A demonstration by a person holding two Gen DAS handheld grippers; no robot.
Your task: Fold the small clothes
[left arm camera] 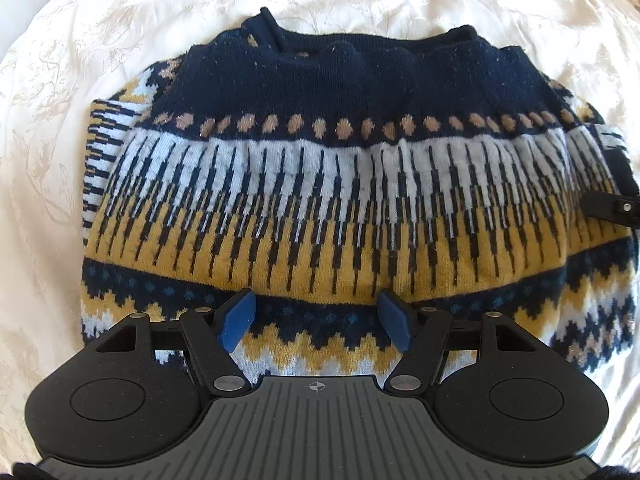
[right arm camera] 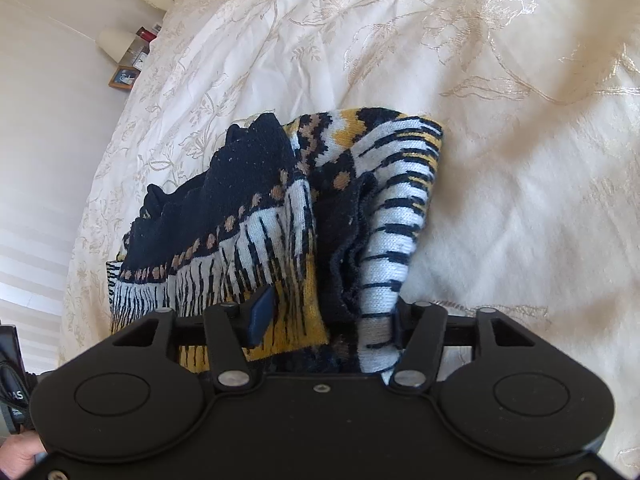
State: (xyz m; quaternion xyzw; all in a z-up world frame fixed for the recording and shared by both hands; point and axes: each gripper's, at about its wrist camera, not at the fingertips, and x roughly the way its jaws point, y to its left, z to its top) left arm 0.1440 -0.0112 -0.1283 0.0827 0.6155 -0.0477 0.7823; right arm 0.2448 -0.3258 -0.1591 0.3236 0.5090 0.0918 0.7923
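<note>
Left gripper [left arm camera: 316, 320] hovers level over the near hem of the sweater [left arm camera: 320, 184], jaws spread wide, blue pads [left arm camera: 238, 320] clear of the knit. Sweater lies partly folded on the bedspread [left arm camera: 80, 80], navy band farthest away. A black part of the other tool [left arm camera: 608, 204] shows at the sweater's right edge.

Right gripper [right arm camera: 324, 320] points along the sweater's [right arm camera: 248, 240] side edge, with knit bunched between its parted fingers; whether they pinch it cannot be told. A folded sleeve [right arm camera: 392, 216] lies on the right. Bedspread [right arm camera: 500, 160] surrounds it.
</note>
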